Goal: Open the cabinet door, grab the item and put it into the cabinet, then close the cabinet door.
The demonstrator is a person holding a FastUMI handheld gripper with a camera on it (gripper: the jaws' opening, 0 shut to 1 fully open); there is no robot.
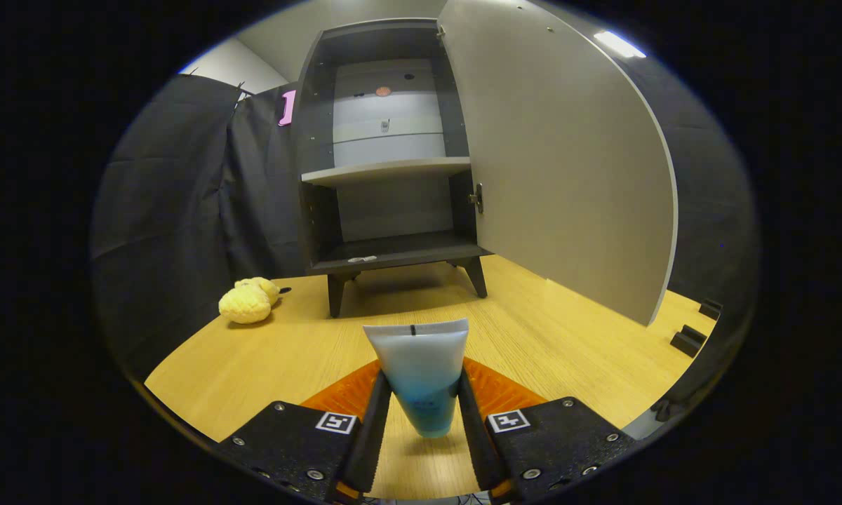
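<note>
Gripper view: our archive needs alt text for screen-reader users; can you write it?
The gripper holds a tube upright between both fingers above a wooden table. Beyond it stands a dark cabinet with its door swung open, and a yellow plush toy lies beside it.

Tube (421, 379) upright, cabinet (386, 161) open.
Pale-to-blue tube, crimp end up; dark cabinet beyond, door (568, 154) swung wide right.

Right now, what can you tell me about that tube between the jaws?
The soft plastic tube, milky white fading to blue at its lower end, stands crimped flat end up, cap end down. The gripper is shut on it, both jaws pressing its sides, above the wooden table, facing the open dark cabinet.
</note>
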